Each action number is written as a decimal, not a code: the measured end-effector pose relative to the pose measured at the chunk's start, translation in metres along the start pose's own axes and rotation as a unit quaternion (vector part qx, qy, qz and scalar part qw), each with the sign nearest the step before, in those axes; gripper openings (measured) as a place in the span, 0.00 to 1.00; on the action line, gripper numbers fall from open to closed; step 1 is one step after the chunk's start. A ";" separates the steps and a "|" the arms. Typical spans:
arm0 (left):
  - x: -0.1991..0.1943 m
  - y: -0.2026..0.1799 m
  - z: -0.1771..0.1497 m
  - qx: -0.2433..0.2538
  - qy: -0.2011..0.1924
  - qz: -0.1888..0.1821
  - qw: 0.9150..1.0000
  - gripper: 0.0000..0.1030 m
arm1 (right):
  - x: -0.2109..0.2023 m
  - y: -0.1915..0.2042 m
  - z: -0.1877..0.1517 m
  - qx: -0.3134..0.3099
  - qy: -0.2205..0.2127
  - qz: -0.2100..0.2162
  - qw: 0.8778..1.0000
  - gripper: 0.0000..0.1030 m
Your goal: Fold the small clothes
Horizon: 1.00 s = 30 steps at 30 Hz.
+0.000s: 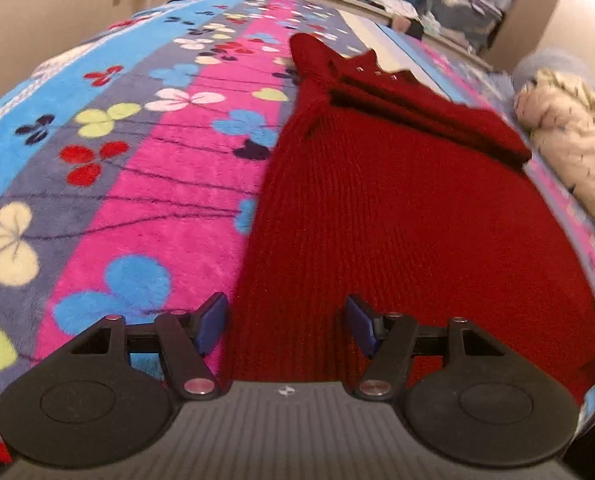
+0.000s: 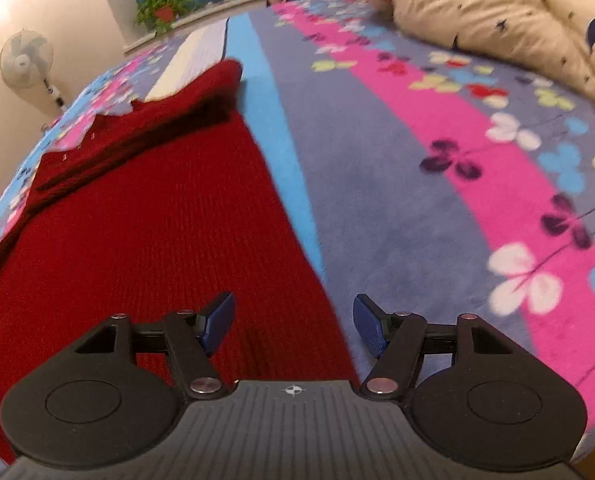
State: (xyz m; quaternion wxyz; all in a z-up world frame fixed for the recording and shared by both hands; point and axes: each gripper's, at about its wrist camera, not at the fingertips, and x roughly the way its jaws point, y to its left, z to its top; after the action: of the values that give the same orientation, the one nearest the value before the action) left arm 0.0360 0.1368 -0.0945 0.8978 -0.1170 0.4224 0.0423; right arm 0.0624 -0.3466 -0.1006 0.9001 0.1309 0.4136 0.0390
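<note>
A bed fills both views, covered by a plush fleece blanket (image 1: 145, 184) in broad pink, blue and grey stripes printed with clover-like flowers; its soft pile gives a flat, yielding surface to fold on. On it lies the task's garment, a dark red ribbed knit sweater (image 1: 397, 216), spread flat through the centre and right of the left wrist view and the left half of the right wrist view, its sleeves apparently folded across the chest near the collar at the far end, which suggests the fold is partly done. A cream quilted duvet (image 2: 497, 12) with small dark marks is bunched at the upper right of the right wrist view, clear of the work. The left tongs (image 1: 287, 322) stand wide and empty over the sweater's near left edge; the right tongs (image 2: 293, 322) stand equally wide and empty, straddling its near right edge. Both seem poised to take the hem corners.
</note>
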 end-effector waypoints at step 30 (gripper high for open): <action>-0.019 -0.011 -0.007 0.022 -0.054 -0.037 0.998 0.12 | 0.001 0.002 -0.022 -0.026 -0.027 0.017 0.999 0.23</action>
State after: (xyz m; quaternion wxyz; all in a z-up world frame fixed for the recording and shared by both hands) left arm 0.0208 0.1244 -0.0825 0.9228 -0.1101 0.3691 0.0059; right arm 0.0467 -0.3403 -0.1149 0.9131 0.1157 0.3860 0.0618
